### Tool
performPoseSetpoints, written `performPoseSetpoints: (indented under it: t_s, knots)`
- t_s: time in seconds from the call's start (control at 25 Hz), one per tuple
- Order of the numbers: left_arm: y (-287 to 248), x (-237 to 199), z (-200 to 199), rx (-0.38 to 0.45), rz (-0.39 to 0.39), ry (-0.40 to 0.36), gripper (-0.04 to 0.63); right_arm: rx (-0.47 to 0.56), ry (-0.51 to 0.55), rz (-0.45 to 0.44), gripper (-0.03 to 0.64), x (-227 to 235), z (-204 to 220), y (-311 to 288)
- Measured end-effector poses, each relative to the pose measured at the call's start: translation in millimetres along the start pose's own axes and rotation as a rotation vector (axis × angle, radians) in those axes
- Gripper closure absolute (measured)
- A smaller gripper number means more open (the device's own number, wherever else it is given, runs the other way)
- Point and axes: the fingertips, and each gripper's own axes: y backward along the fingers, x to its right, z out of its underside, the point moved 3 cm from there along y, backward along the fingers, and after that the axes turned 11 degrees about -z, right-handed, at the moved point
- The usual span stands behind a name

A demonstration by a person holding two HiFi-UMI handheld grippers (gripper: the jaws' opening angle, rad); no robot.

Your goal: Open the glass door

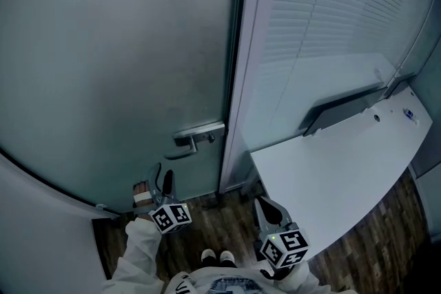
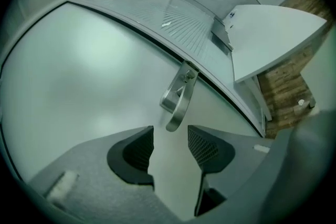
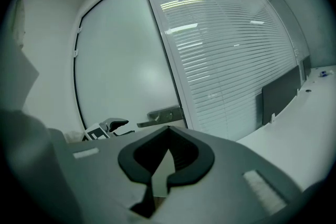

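Observation:
The frosted glass door (image 1: 117, 65) fills the left of the head view and stands closed against its frame (image 1: 241, 79). Its metal lever handle (image 1: 198, 136) sits near the frame edge. My left gripper (image 1: 160, 182) is just below and left of the handle, open. In the left gripper view the lever (image 2: 180, 97) ends just beyond the left gripper (image 2: 170, 140), whose pads touch nothing. My right gripper (image 1: 267, 206) hangs back near the desk, shut and empty. From the right gripper (image 3: 168, 134) I see the handle (image 3: 163, 114) and the left gripper (image 3: 113, 126).
A white curved desk (image 1: 358, 169) juts in at the right with a dark panel (image 1: 344, 110) along its back. Slatted blinds (image 1: 331, 3) cover the glass wall right of the door. Dark wood floor (image 1: 220, 217) lies below, with the person's shoes (image 1: 218, 257).

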Motion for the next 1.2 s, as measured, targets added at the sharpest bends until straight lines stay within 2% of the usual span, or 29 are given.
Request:
performPoseSetpoints:
  t_s: [0.24,0.52,0.68,0.72,0.8,1.0,1.2]
  knots:
    - [-29.9,9.0,1.8,0.015,0.0,-0.075,0.385,0.002,-0.003,0.037,0.612,5.8,0.2,8.0]
    - [-47.6,20.1,1.7,0.039,0.005,-0.167,0.405,-0.01,-0.005,0.016,0.611,-2.9,3.3,-0.9]
    - [-50.2,22.5,-2.5,0.045,0.021,-0.188,0.411,-0.016,-0.006,0.011,0.611,-4.0,5.1,-4.7]
    - [-51.1,22.4,-2.4,0.045,0.017,-0.198,0.416,-0.017,-0.006,0.01,0.611,-4.4,5.3,-5.7]
    - [-51.3,19.6,-2.8,0.042,0.006,-0.212,0.468,-0.018,-0.005,0.007,0.611,-5.1,5.2,-6.9]
    - [-49.8,18.2,-2.8,0.041,-0.024,-0.194,0.472,-0.027,-0.013,0.01,0.612,-3.8,7.8,-7.5]
    - [-50.6,21.0,-1.8,0.03,-0.078,-0.109,0.472,-0.044,-0.02,-0.005,0.612,-3.1,12.3,-13.0]
